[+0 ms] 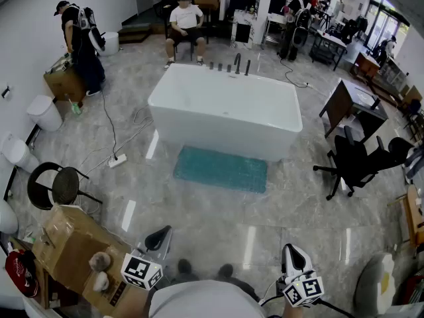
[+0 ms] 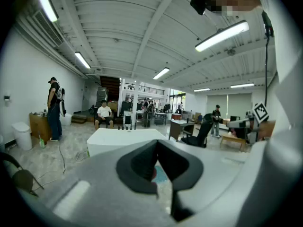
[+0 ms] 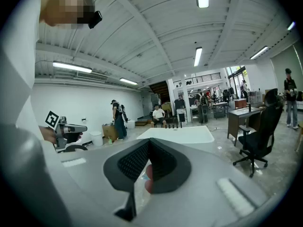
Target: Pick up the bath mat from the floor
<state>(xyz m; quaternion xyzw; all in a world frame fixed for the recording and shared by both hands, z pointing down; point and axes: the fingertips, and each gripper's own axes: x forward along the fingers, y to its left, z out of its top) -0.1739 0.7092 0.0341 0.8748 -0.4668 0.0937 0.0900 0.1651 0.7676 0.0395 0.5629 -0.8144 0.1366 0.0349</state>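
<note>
A teal bath mat (image 1: pixel 221 169) lies flat on the grey floor, right in front of the white bathtub (image 1: pixel 225 110). My left gripper (image 1: pixel 159 238) hangs at the bottom left of the head view, well short of the mat, its jaws shut with nothing between them. At the bottom right my right gripper (image 1: pixel 293 257) is also shut and empty. In the left gripper view the closed jaws (image 2: pixel 156 161) point toward the tub (image 2: pixel 124 139), with a sliver of the mat (image 2: pixel 161 174) showing. The right gripper view shows its closed jaws (image 3: pixel 149 167) aimed at the tub (image 3: pixel 182 134).
A black office chair (image 1: pixel 358 161) stands right of the mat and a desk (image 1: pixel 351 105) behind it. A round black stool (image 1: pixel 58 185) and cardboard boxes (image 1: pixel 79 254) are at the left. A power strip and cables (image 1: pixel 118 158) lie left of the tub. One person sits (image 1: pixel 185 24) behind the tub; another stands (image 1: pixel 79 42) at the far left.
</note>
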